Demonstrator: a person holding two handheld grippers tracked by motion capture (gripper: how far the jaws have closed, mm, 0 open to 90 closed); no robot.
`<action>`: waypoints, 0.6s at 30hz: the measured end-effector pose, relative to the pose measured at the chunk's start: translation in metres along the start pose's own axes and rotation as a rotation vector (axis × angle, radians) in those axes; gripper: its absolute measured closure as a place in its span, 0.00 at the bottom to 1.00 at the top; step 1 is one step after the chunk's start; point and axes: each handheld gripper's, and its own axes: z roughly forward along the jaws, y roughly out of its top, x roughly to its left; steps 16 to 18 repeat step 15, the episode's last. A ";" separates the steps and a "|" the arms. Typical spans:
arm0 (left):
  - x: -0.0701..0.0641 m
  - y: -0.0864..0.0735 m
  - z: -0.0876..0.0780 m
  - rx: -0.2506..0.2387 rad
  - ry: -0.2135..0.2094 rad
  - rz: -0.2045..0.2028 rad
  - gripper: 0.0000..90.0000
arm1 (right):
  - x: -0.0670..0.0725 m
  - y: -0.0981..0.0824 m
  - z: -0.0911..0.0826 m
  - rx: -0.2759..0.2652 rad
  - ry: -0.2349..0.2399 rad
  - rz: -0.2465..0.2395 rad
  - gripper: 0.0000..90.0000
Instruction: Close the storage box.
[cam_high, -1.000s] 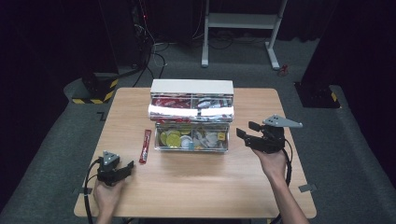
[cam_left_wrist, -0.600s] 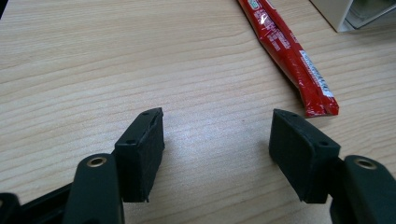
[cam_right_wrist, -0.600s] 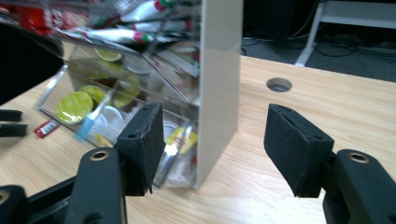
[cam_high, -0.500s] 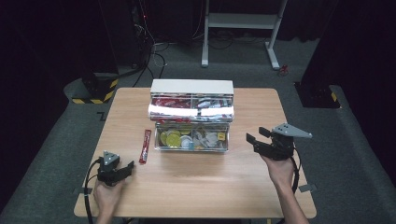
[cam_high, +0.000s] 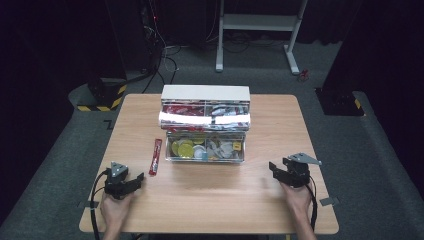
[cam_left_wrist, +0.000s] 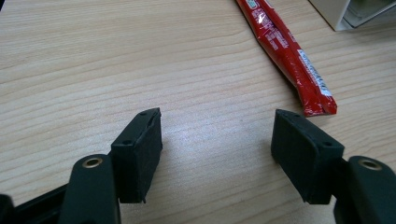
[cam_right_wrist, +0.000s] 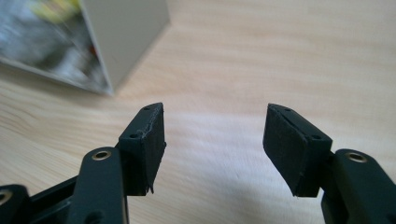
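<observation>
Both the left tongs (cam_left_wrist: 217, 140) and the right tongs (cam_right_wrist: 212, 140) gape empty low over the bench (cam_high: 210, 200), the red sachet (cam_high: 155, 156) lying just ahead of the left for an easy pick beside the clear organiser box (cam_high: 205, 125).

High view: fixed above the near edge of the counter (cam_high: 210, 200), facing forward and down, far enough back to take in all four corners and the floor beyond.

Left claw view: riding on the left claw (cam_left_wrist: 217, 144), very close over the wood near the near-left corner, looking along the two black jaws toward the red sachet (cam_left_wrist: 285, 51).

Right claw view: riding on the right claw (cam_right_wrist: 215, 144), equally low and near, by the near-right corner, facing the organiser box (cam_right_wrist: 112, 42).

Shared: sachet (cam_high: 156, 156), box (cam_high: 205, 145), bare wood.
</observation>
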 end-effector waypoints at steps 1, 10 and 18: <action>0.000 0.000 0.000 0.000 0.000 0.001 0.37 | -0.001 -0.004 0.004 0.013 -0.017 -0.008 0.43; 0.000 0.000 0.001 0.005 -0.008 0.005 0.35 | 0.000 -0.018 0.020 0.084 -0.102 -0.042 0.40; -0.001 0.001 0.001 0.007 -0.014 0.004 0.32 | 0.002 -0.018 0.019 0.084 -0.121 -0.036 0.36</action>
